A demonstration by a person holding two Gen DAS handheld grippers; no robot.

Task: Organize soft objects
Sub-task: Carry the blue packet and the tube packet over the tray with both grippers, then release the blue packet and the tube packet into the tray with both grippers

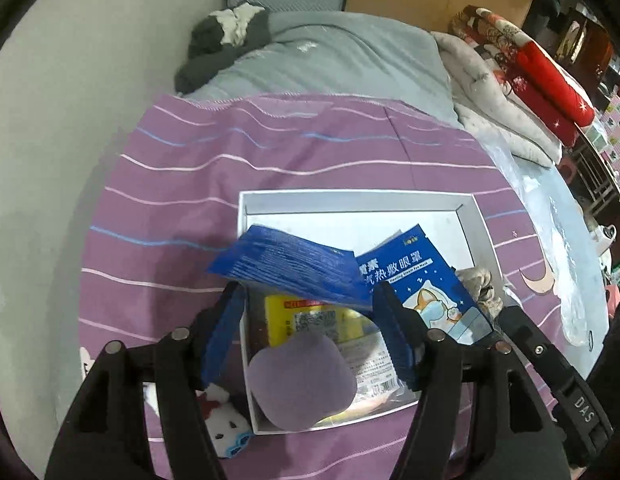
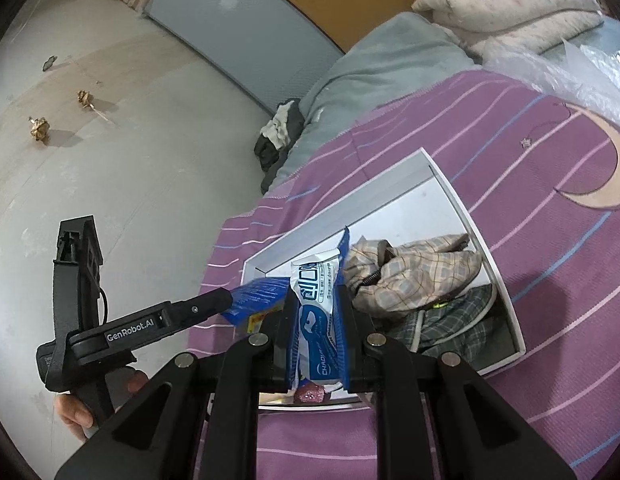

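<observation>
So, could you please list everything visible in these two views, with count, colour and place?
box: one, white, open, on the bedspread
bedspread: one, purple, striped, under the box
eye-mask packets: two, blue, over the box
yellow packet: one, inside the box
purple pouch: one, lilac, near corner of the box
checked cloths: two, beige and grey-green, in the box
plush toy: one, white, beside the box
left gripper: open
right gripper: shut on a packet

Hidden and blurred parts

The blue packet (image 1: 285, 264) is motion-blurred, its print unreadable; it covers part of the yellow pack (image 1: 310, 320). The plush toy (image 1: 225, 428) sits half behind the left gripper (image 1: 310, 312).
</observation>
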